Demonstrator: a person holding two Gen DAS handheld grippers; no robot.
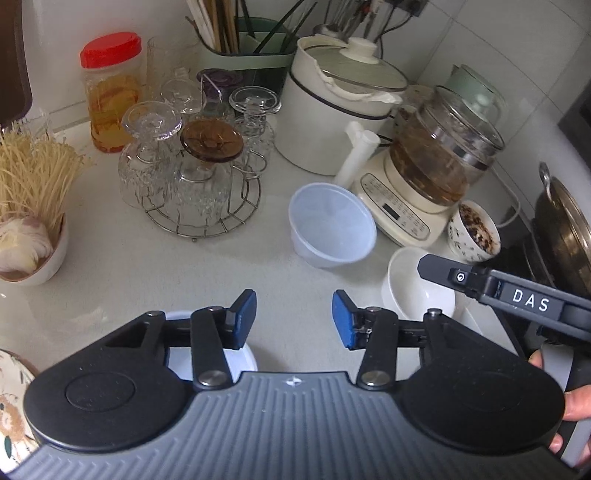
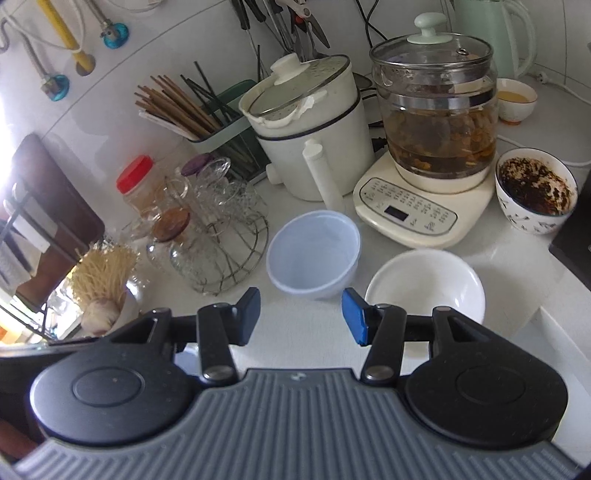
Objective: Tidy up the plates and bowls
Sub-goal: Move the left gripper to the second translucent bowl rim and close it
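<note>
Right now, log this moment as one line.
left gripper: open, empty | right gripper: open, empty | translucent plastic bowl, white ceramic bowl: side by side on counter, ungrasped

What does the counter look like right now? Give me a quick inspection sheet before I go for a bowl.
Surface: white counter, crowded toward the wall.
Job's things: translucent plastic bowl, tilted, empty; white ceramic bowl beside it, empty; patterned bowl with dark residue.
Clutter: glass kettle on its base, white electric pot, rack of upturned glasses, red-lidded jar, chopstick holder.
Grippers: left claw open, empty; right claw open, empty.
Cables: black cords behind the pot.
Surroundings: tiled wall, wok on the stove.
</note>
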